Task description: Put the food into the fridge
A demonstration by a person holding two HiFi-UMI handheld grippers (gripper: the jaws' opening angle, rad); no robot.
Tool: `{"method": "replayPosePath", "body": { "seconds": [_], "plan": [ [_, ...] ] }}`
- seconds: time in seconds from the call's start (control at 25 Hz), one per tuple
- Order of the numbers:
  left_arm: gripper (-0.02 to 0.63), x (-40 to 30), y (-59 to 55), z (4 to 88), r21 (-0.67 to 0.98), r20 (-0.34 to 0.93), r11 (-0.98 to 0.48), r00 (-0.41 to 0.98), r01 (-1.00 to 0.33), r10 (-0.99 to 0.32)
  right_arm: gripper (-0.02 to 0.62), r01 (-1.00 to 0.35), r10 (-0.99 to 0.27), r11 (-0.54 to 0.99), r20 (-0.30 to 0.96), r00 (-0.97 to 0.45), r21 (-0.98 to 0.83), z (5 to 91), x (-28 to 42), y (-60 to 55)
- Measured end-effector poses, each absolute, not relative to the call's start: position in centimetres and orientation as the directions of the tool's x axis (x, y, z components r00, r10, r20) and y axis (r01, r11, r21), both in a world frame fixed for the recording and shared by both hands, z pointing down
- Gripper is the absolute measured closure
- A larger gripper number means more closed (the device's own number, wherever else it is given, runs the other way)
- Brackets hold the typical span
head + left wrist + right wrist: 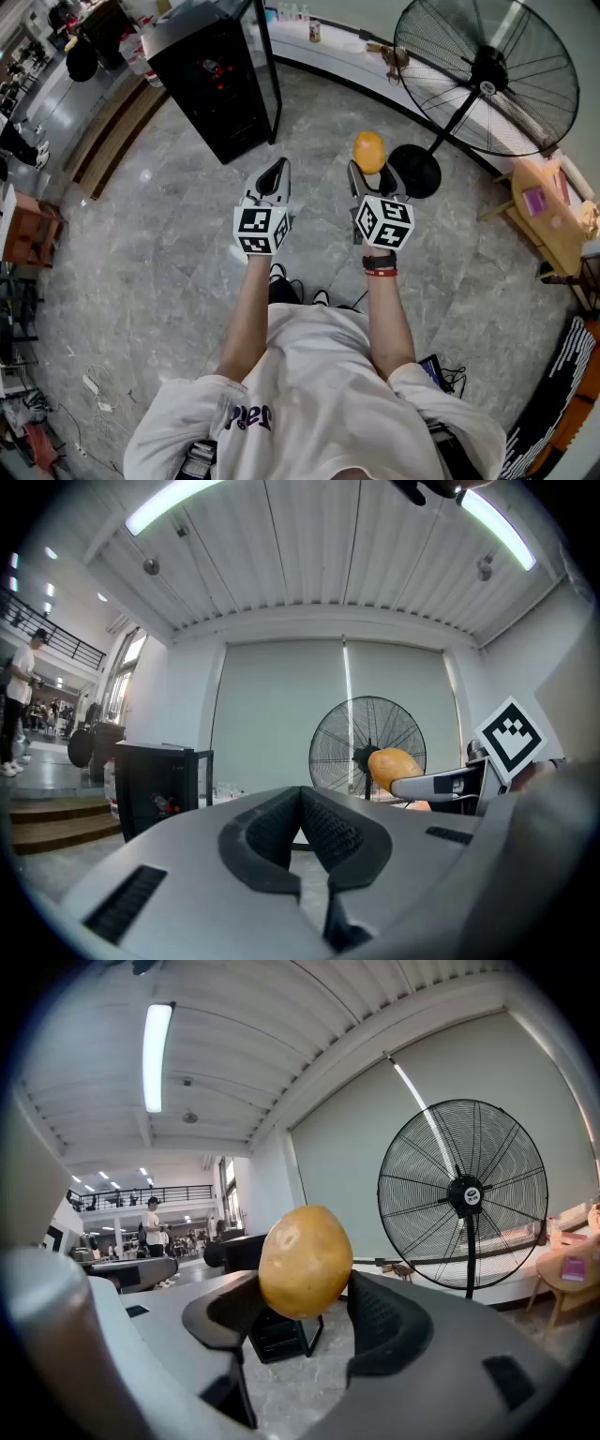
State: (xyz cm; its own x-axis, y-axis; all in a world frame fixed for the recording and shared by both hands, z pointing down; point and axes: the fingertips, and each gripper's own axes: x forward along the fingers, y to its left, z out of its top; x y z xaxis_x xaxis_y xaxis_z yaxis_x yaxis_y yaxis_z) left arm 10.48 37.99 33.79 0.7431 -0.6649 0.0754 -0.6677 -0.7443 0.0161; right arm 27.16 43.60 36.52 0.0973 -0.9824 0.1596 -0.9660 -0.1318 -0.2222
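Note:
A yellow-orange potato (368,151) sits between the jaws of my right gripper (369,172), which is shut on it and held level above the floor; the same potato (305,1261) fills the middle of the right gripper view and shows as an orange lump (395,765) at the right of the left gripper view. To its left, my left gripper (273,180) is shut with nothing in it, its dark pads (323,829) meeting. A small black fridge (211,75) with a glass door stands ahead to the left; the fridge (152,785) appears dark, with items inside.
A large standing fan (485,75) with a round base (415,170) stands ahead on the right. A wooden table (547,214) is at the far right. A low white ledge (319,52) runs behind the fridge. Steps (111,139) lie at the left.

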Motion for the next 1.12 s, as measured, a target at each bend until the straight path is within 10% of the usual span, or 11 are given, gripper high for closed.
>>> {"method": "replayPosePath", "body": {
  "seconds": [1.12],
  "plan": [
    [0.588, 6.2, 14.6, 35.5, 0.079, 0.078, -0.714, 0.718, -0.696, -0.691, 0.293, -0.955, -0.987, -0.037, 0.162, -0.012, -0.295, 36.3, 22.2, 18.9]
  ]
}}
